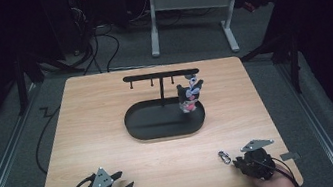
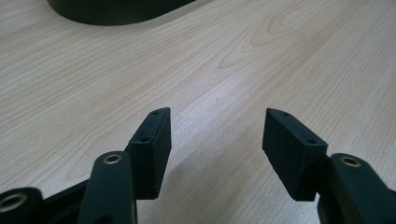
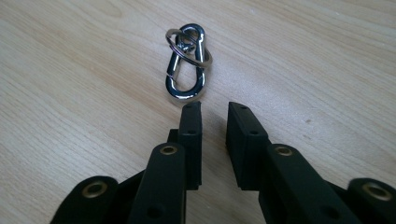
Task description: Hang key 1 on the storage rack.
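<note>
A silver carabiner clip with a key ring [image 3: 186, 63] lies flat on the wooden table [image 1: 107, 113], just beyond my right gripper's [image 3: 214, 108] tips. That gripper stands open by a narrow gap with nothing between its jaws; from above the clip [image 1: 224, 156] lies just left of the right gripper [image 1: 240, 162] at the table's front right. My left gripper [image 2: 215, 116] rests at the front left, open wide over bare wood, also seen from above as the left gripper [image 1: 126, 180]. A small black, white and pink figure [image 1: 190, 96] hangs on the black hook stand [image 1: 158, 77] over its oval base [image 1: 154, 123].
The stand's oval black base [image 2: 112, 11] lies ahead of the left gripper. Behind the table stands a white desk frame [image 1: 189, 11] on grey floor, with cables [image 1: 96, 49] trailing at the back left. The table's front edge runs close under both hands.
</note>
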The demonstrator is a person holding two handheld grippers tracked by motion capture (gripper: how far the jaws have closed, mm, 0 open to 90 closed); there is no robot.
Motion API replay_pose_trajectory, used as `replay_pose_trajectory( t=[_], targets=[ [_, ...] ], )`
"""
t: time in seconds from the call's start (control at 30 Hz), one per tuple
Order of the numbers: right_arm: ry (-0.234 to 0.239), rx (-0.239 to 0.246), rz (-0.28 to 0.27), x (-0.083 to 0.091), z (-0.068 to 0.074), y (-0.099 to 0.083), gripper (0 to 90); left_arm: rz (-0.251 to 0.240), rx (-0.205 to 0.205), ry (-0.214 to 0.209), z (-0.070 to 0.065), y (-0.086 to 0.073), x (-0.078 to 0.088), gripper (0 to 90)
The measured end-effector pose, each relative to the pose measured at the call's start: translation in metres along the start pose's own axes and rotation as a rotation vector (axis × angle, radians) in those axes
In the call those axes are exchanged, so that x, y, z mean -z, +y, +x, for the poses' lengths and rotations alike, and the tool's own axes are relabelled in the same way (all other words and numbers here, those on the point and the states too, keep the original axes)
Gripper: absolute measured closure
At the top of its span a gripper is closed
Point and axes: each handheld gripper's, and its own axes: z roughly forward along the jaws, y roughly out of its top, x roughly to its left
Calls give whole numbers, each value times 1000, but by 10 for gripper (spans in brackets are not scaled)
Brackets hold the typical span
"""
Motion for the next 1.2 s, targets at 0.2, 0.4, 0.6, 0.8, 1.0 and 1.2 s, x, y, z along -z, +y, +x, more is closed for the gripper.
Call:
replay_pose_trajectory(
  t=[0.2, 0.4, 0.6, 0.8, 1.0, 1.2],
  targets=[
    [-12, 64, 91, 0, 3, 14, 739, -1, -1, 0, 1, 0, 1, 428],
    [-2, 103, 174, -1, 5, 27, 718, -8, 4, 0, 2, 0, 2, 428],
    [3, 159, 245, 2, 10, 43, 688, -6, 2, -1, 2, 0, 2, 428],
    [-21, 222, 302, -2, 13, 60, 680, -5, 1, -3, 2, 0, 2, 427],
    [-26, 250, 343, -13, 13, 72, 682, 0, 0, -3, 3, -1, 2, 426],
    [-25, 264, 335, -16, 13, 79, 841, 2, 0, -4, 3, -1, 2, 426]
  ],
)
